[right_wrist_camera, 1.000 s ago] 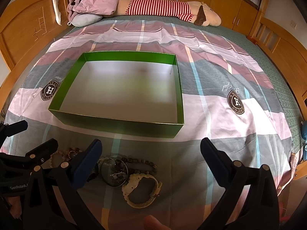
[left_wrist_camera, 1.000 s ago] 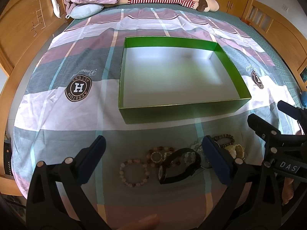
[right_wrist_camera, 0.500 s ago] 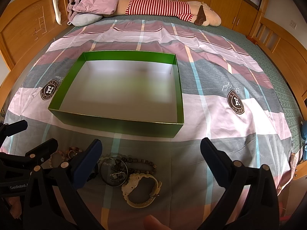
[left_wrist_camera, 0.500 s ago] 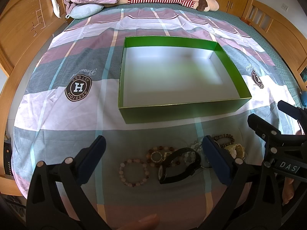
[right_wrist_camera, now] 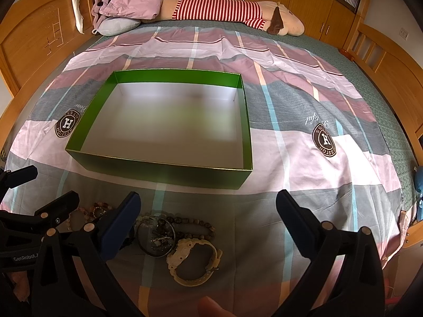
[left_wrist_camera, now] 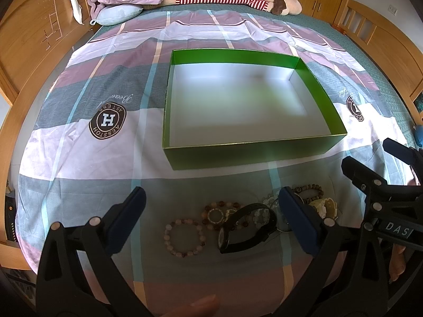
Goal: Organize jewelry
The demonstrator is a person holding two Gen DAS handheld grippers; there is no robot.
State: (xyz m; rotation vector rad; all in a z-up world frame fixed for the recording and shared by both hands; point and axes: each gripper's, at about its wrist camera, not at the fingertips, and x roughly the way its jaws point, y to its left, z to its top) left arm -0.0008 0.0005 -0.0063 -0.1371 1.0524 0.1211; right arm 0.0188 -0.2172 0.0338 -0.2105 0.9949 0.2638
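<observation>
A green box [left_wrist_camera: 246,152] [right_wrist_camera: 169,171] with a bare white floor lies on the bedspread. In front of it lies a cluster of jewelry: a pink bead bracelet [left_wrist_camera: 184,237], a black watch [left_wrist_camera: 247,228], a brown bead bracelet [left_wrist_camera: 309,189] [right_wrist_camera: 193,224], a dark bangle [right_wrist_camera: 156,237] and a cream watch [left_wrist_camera: 326,207] [right_wrist_camera: 194,261]. My left gripper [left_wrist_camera: 211,219] hangs open above the pink bracelet and black watch. My right gripper [right_wrist_camera: 208,224] is open too, with the bangle and cream watch between its fingers. Neither holds anything.
The plaid bedspread [right_wrist_camera: 304,111] covers a wood-framed bed. Pillows [left_wrist_camera: 116,15] and a striped plush toy [right_wrist_camera: 224,8] lie at the far end. Each gripper shows at the edge of the other's view. A fingertip [left_wrist_camera: 206,303] pokes in at the bottom.
</observation>
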